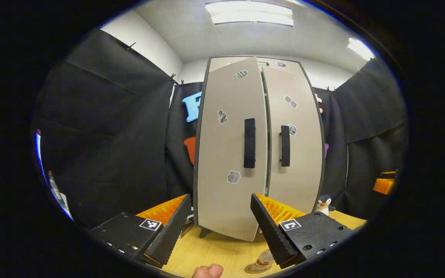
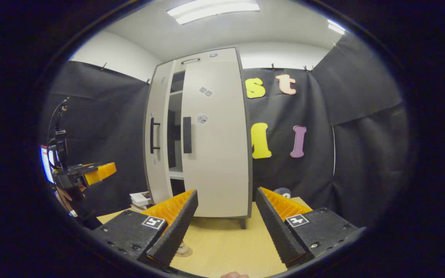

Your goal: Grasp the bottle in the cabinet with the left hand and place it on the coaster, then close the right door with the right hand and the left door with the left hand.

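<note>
The grey cabinet stands ahead on the wooden table [image 1: 222, 251]. Its left door [image 1: 230, 146] hangs ajar, swung a little outward. The right door [image 1: 294, 139] lies about flush with the cabinet front. In the right gripper view a dark gap with shelves shows between the left door [image 2: 160, 135] and the right door [image 2: 214, 146]. The bottle [image 1: 264, 260] stands on the coaster [image 1: 251, 269], low beside my left gripper's right finger. My left gripper [image 1: 220, 199] is open and holds nothing, in front of the left door. Farther back, my right gripper [image 2: 227, 192] is open too.
A toy penguin [image 1: 325, 204] sits on the table right of the cabinet. Books [image 2: 141, 199] lie stacked at its left side. The other gripper [image 2: 91, 173] shows far left in the right gripper view, held by a hand. Black cloth walls surround the booth.
</note>
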